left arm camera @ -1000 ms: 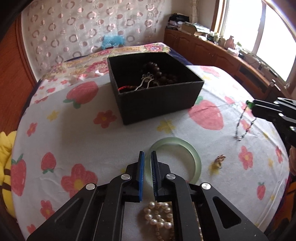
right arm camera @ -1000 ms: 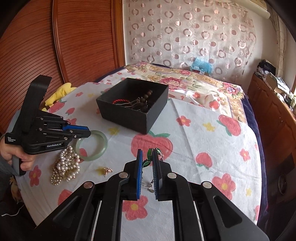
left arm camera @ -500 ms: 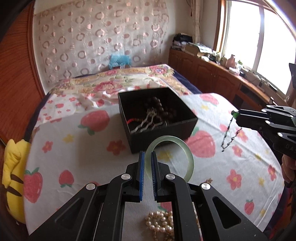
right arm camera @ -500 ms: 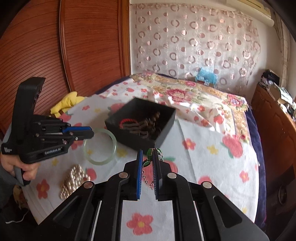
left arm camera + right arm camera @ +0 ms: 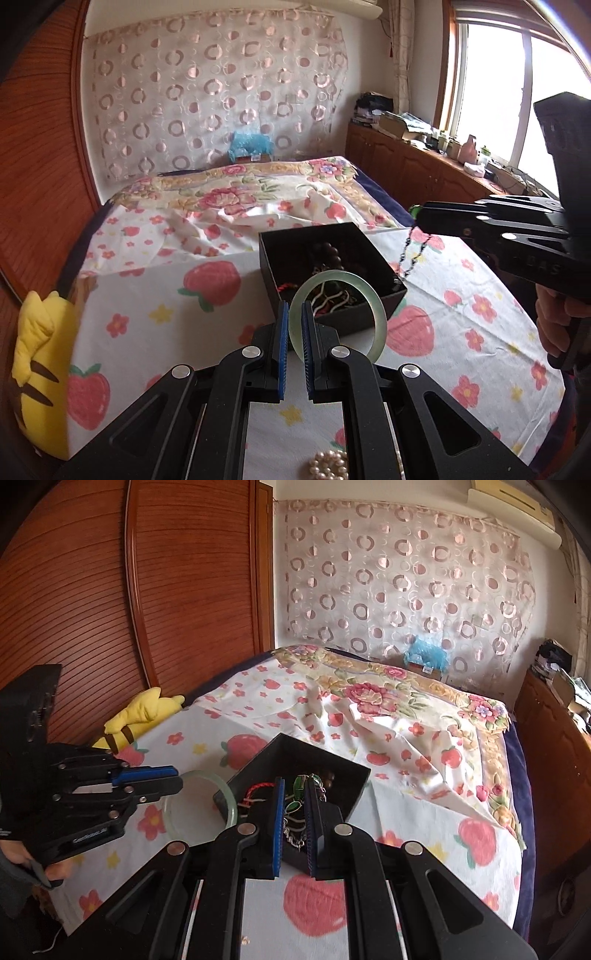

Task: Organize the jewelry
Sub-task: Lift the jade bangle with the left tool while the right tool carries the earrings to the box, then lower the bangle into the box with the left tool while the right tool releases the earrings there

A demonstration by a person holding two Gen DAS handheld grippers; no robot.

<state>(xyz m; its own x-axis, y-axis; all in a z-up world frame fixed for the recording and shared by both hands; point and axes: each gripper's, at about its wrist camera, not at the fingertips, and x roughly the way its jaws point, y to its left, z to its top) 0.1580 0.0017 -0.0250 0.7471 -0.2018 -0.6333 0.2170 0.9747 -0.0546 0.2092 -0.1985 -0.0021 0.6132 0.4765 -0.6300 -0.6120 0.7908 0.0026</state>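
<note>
My left gripper [image 5: 294, 312] is shut on a pale green jade bangle [image 5: 373, 295] and holds it in the air, just before the near wall of the black jewelry box [image 5: 373, 254]. The box holds dark wooden beads, a red cord and metal hairpins. My right gripper [image 5: 295, 792] is shut on a green-beaded chain necklace [image 5: 297, 788] that hangs above the box [image 5: 343, 766]. In the left wrist view the right gripper [image 5: 419, 214] is at the right with the necklace [image 5: 410, 258] dangling beside the box. The bangle also shows in the right wrist view [image 5: 231, 805].
A pearl strand [image 5: 328, 466] lies on the strawberry-print cloth [image 5: 147, 295] below the left gripper. A yellow plush toy [image 5: 37, 369] sits at the table's left edge. A bed with a floral cover [image 5: 236, 188] stands behind, wooden cabinets [image 5: 424, 170] at the right.
Both grippers have risen from the cloth and moved toward the box, the left carrying the bangle, the right carrying the necklace to above the box.
</note>
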